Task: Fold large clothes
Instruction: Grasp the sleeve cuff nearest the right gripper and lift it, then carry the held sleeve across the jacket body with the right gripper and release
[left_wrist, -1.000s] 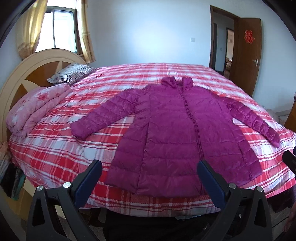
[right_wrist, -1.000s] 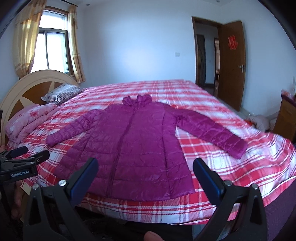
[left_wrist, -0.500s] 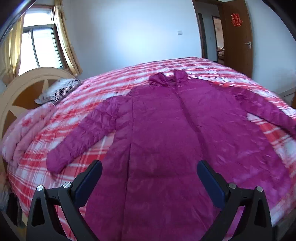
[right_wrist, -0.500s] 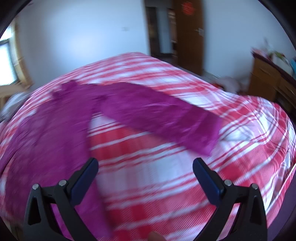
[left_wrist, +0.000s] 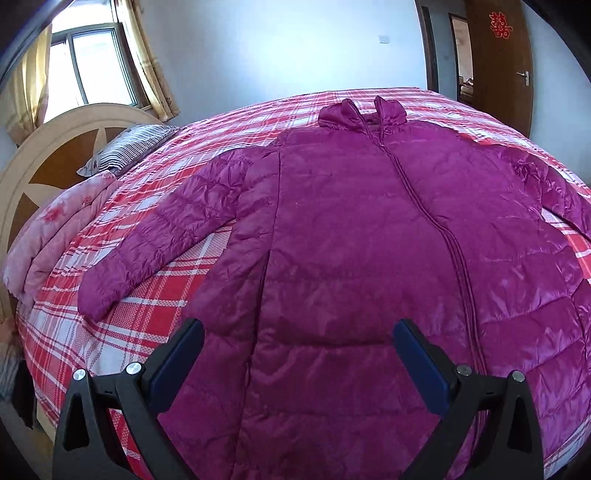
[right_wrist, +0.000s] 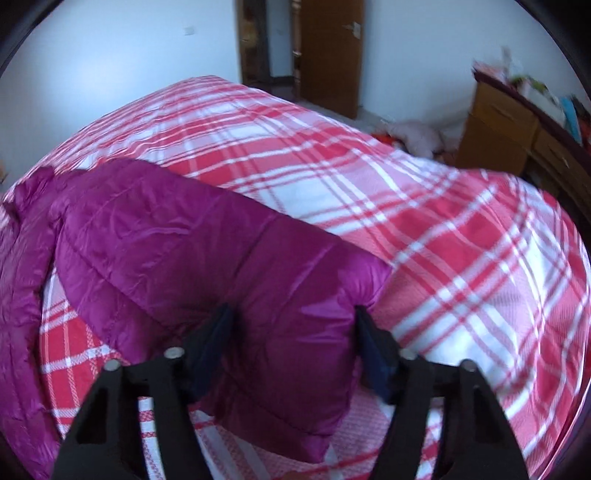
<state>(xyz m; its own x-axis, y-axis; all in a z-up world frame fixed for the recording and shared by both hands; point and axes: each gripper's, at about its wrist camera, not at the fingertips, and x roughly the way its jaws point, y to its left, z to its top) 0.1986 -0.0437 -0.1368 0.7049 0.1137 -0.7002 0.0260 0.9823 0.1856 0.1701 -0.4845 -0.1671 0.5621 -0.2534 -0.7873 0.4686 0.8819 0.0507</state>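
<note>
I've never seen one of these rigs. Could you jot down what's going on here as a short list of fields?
Place: a bedroom; a bed with a red and white plaid cover
Garment: magenta puffer jacket, lying flat, front up, zipped
Left gripper: open, above the jacket's lower front, holding nothing
Right gripper: jaws have just been closing, now pinching the sleeve near its cuff
Other sleeve: spread out on the cover, untouched
Folding: not yet begun

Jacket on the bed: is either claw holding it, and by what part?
The right claw, just closing, pinches the jacket's sleeve near the cuff. The left claw is open and holds nothing.
</note>
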